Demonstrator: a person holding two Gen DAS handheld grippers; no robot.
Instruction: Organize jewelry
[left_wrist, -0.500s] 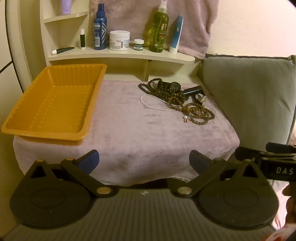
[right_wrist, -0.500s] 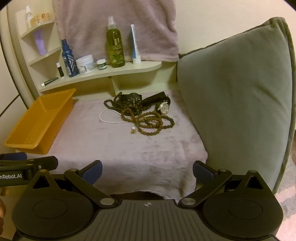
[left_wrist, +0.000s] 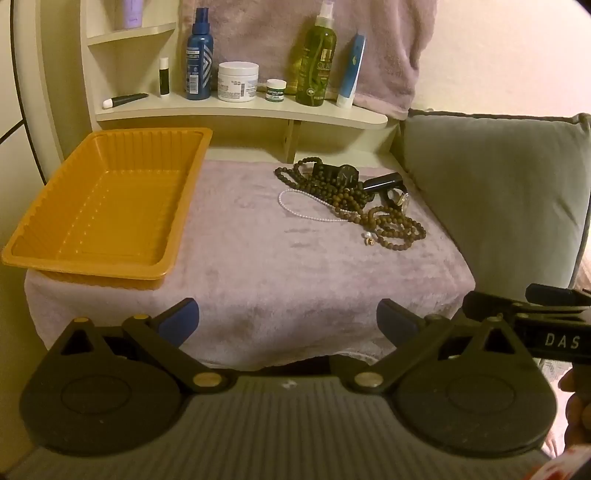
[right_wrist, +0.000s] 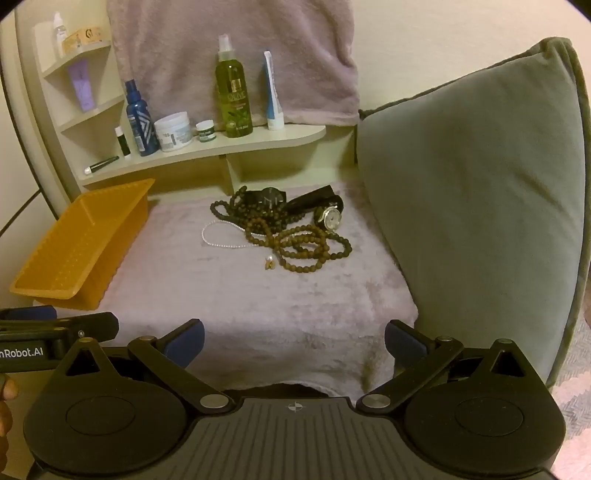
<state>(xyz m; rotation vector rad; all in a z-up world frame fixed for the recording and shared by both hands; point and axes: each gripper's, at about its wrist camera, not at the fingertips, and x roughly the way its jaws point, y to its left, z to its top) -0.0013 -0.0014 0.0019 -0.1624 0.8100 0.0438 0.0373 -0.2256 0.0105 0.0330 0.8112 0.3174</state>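
Observation:
A heap of jewelry lies on the mauve cloth: brown bead necklaces (left_wrist: 397, 225) (right_wrist: 306, 247), a white pearl strand (left_wrist: 295, 205) (right_wrist: 218, 240), a black watch (left_wrist: 347, 175) (right_wrist: 271, 197), a silver-faced watch (left_wrist: 400, 199) (right_wrist: 330, 218) and a small earring (left_wrist: 368, 240) (right_wrist: 269, 262). An empty orange tray (left_wrist: 107, 199) (right_wrist: 77, 236) sits at the left. My left gripper (left_wrist: 288, 323) is open and empty at the cloth's front edge. My right gripper (right_wrist: 295, 339) is open and empty, also at the front edge, well short of the heap.
A grey cushion (left_wrist: 498, 192) (right_wrist: 472, 206) stands along the right side. A cream shelf (left_wrist: 240, 109) (right_wrist: 207, 149) behind holds bottles, jars and tubes. A mauve towel (right_wrist: 236, 55) hangs on the wall.

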